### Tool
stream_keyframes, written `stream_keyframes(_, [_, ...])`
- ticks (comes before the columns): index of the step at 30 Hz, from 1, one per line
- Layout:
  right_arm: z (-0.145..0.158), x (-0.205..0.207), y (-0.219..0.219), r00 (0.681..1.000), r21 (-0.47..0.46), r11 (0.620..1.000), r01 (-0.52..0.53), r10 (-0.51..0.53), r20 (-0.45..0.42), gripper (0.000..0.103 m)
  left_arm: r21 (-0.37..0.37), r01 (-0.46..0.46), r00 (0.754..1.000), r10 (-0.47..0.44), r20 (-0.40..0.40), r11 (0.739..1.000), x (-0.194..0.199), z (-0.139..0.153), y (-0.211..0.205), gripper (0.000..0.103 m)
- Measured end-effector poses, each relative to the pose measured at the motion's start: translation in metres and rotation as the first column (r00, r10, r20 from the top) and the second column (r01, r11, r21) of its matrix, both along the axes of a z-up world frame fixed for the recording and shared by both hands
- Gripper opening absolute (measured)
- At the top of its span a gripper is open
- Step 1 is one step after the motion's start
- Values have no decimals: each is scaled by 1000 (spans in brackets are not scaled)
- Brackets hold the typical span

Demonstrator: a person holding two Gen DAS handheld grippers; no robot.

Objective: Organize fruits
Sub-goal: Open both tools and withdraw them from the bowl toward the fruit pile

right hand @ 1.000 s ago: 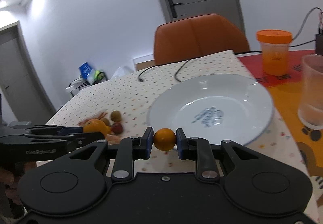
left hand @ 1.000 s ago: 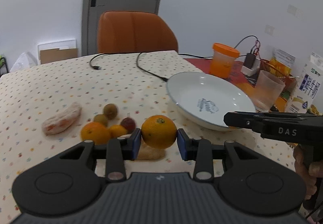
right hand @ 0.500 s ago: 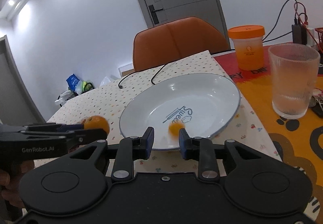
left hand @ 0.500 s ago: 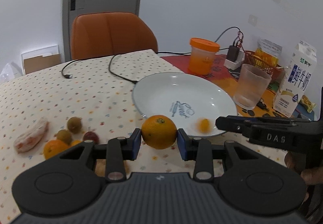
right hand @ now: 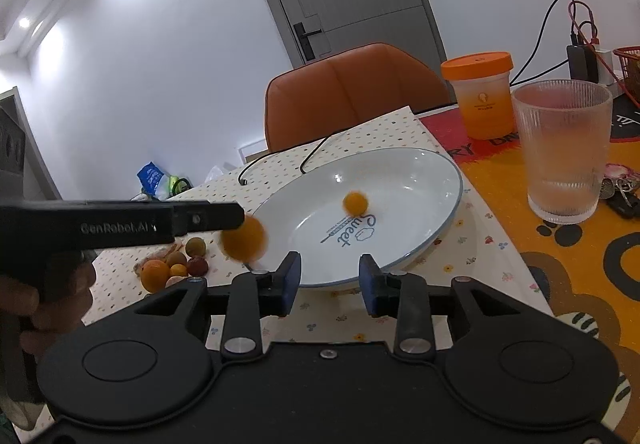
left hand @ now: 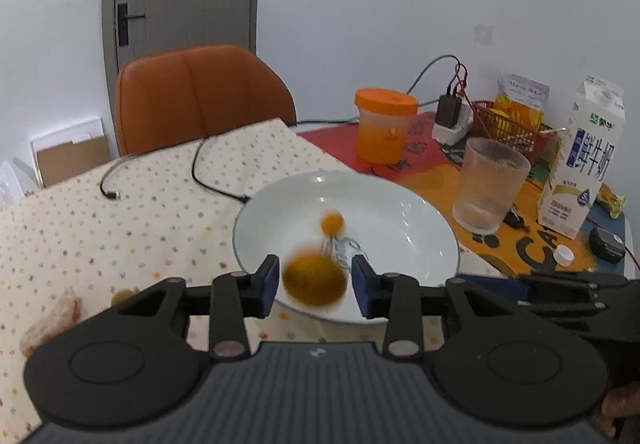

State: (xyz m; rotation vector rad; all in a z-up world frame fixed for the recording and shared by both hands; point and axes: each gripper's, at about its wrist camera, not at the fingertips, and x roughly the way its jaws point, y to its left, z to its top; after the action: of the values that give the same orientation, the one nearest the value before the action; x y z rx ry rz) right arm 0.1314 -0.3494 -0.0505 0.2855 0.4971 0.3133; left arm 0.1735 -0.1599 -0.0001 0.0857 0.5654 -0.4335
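Note:
A large orange (left hand: pixel 314 280), blurred by motion, is loose between the spread fingers of my left gripper (left hand: pixel 315 286), over the near rim of the white plate (left hand: pixel 404 219). In the right wrist view the same orange (right hand: pixel 243 236) hangs just under the left gripper's tip (right hand: pixel 224 215) beside the plate (right hand: pixel 424 179). A small orange (left hand: pixel 332 222) (right hand: pixel 355 202) sits inside the plate. My right gripper (right hand: pixel 329 284) stands open and empty before the plate's near edge. Several fruits (right hand: pixel 172 268) remain in a cluster on the dotted cloth at the left.
A ribbed glass (right hand: pixel 564 151), an orange-lidded tub (left hand: pixel 384 127), a milk carton (left hand: pixel 580 163) and a red basket (left hand: pixel 508 123) stand right of the plate. A black cable (left hand: pixel 208 179) crosses the cloth behind it. An orange chair (left hand: pixel 200 95) stands at the far side.
My left gripper carried the large orange right to the plate, then opened; the orange is dropping. My right gripper opened and the small orange rolled into the plate.

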Motion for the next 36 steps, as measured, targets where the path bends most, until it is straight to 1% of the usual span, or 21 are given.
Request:
stream_keyframes(2, [0,0,2,1000,2,1000,4,-4,1,36,1,-3,1000,3,6,1000,0,3,1,42])
stream_keyframes(6, [-2,1,7,1000,9,1000,-3,3,6,39,13,-15,1000,15,0,1000,-3,0,7,53])
stream_keyframes(8, [-2,2,11,1000,5,1000,-12,12,8,43,31,-13,1000,13,3,999,-5,-2,12,57])
stream_keyframes(10, [-2,2,16,1000,-3,1000,-17,17,13,47,49,-19,1000,19,11,999,-6,-2,18,65])
stream_keyframes(12, [-1,3,20,1000,-5,1000,-22,22,16,51,52,-56,998,56,13,997,-5,-2,26,71])
stream_keyframes(13, [0,3,22,1000,-8,1000,-21,21,18,55,46,-78,997,78,10,996,-4,-2,31,73])
stream_keyframes(14, [0,3,24,1000,-10,1000,-19,19,21,60,41,-95,996,94,7,995,-4,-2,36,74])
stream_keyframes(15, [1,3,25,1000,-13,1000,-16,16,25,62,37,-111,994,111,4,993,-3,-2,40,75])
stream_keyframes(17, [1,2,28,999,-4,1000,-5,5,34,77,35,-139,990,139,1,990,-4,-3,48,76])
stream_keyframes(23, [4,2,37,998,-8,999,36,-35,47,95,21,-212,977,212,-2,977,-13,-6,72,79])
stream_keyframes(25, [5,2,42,998,-15,999,37,-36,56,96,20,-247,969,247,-1,969,-16,-7,81,81])
stream_keyframes(29, [6,2,54,997,-31,999,31,-29,73,103,6,-310,951,310,-8,951,-23,-10,100,82])
stream_keyframes(31, [6,1,62,997,-52,998,18,-14,80,103,6,-342,940,342,-18,940,-27,-13,109,82])
stream_keyframes(36, [7,4,76,996,-62,998,-20,26,85,103,-2,-376,926,376,-47,927,-35,-19,127,82])
